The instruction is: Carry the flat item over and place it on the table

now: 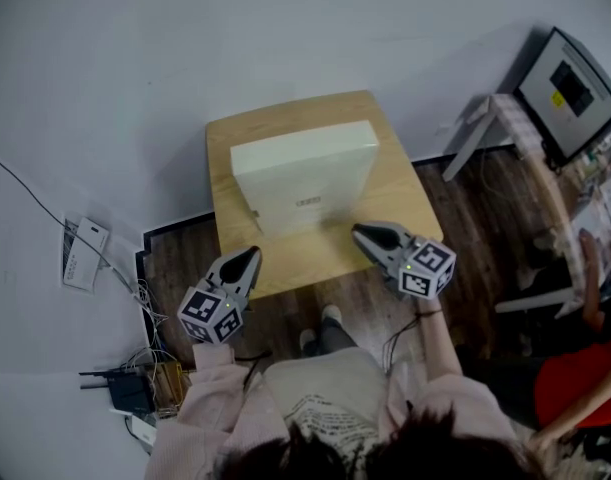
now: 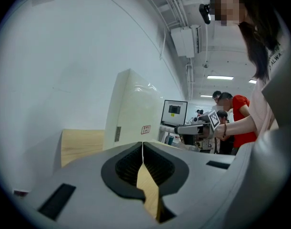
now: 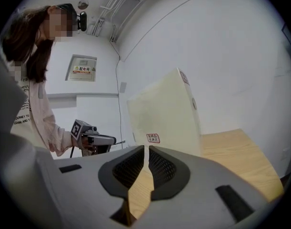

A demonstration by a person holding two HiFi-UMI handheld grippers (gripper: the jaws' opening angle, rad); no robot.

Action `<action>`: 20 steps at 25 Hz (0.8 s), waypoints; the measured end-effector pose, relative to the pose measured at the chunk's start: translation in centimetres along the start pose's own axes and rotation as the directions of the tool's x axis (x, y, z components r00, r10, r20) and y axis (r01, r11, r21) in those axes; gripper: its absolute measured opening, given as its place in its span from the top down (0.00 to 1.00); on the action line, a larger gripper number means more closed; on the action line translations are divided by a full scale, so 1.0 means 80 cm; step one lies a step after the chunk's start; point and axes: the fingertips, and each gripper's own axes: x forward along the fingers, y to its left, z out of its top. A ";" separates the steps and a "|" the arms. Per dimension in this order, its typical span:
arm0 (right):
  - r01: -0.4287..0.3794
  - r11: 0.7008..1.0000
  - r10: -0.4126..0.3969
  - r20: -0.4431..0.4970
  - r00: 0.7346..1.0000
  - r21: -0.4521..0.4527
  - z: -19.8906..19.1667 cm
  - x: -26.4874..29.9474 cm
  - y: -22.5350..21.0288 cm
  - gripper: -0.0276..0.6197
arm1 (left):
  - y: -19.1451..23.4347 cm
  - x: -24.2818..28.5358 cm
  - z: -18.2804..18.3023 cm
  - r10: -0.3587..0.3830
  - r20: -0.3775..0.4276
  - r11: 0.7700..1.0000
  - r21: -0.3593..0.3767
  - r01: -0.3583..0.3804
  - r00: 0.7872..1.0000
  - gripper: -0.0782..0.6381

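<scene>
The wooden worktop (image 1: 390,193) stands against a white wall. A cream flat box (image 1: 305,173) stands on edge near the middle of the worktop, with its broad face towards the person. A small label (image 1: 307,203) sits low on that face.

The left gripper (image 1: 253,255) is at the near-left edge of the worktop, clear of the box. In the left gripper view, its fingers (image 2: 131,163) are pressed together with nothing between them.

The right gripper (image 1: 360,231) is over the near-right part of the worktop, just beside the box's lower corner and not touching it. In the right gripper view, its fingers (image 3: 162,166) are closed to a thin slit and hold nothing.
</scene>
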 end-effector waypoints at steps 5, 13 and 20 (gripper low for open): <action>0.011 1.000 -0.011 0.037 0.999 -0.003 0.012 -0.007 0.018 0.97 | -0.011 -0.012 0.008 -0.002 0.009 0.999 0.040 0.002 1.000 0.90; -0.017 0.999 0.019 0.067 0.998 -0.028 0.032 -0.012 0.033 0.97 | -0.025 -0.019 0.021 -0.007 0.029 0.998 0.057 0.005 1.000 0.90; -0.067 0.996 0.071 0.074 0.995 -0.053 0.045 -0.019 0.042 0.97 | -0.038 -0.018 0.039 0.013 0.048 0.998 0.065 -0.017 0.999 0.90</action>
